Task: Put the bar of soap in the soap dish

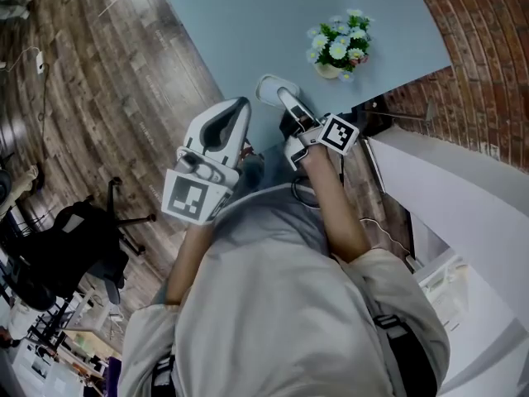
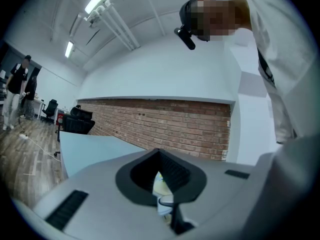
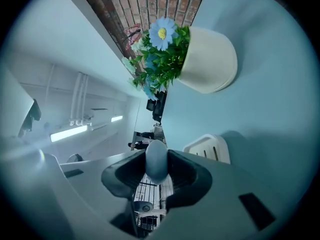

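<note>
The left gripper [image 1: 240, 106] hangs at the near left edge of the tabletop [image 1: 248, 23]. Its jaws are pressed together with nothing between them. Just to its right, the right gripper [image 1: 288, 99] reaches over the pale blue tabletop. Its jaws pinch the bar of soap [image 3: 156, 164], a grey-blue oval standing on edge between the dark pads. The white slotted soap dish [image 3: 210, 148] lies flat on the tabletop just past the jaws and slightly right in the right gripper view. The soap is close to the dish but not yet in it. Farther off and to the right stands a cream pot of blue and white flowers [image 1: 339, 50], near the brick wall [image 1: 479, 48].
</note>
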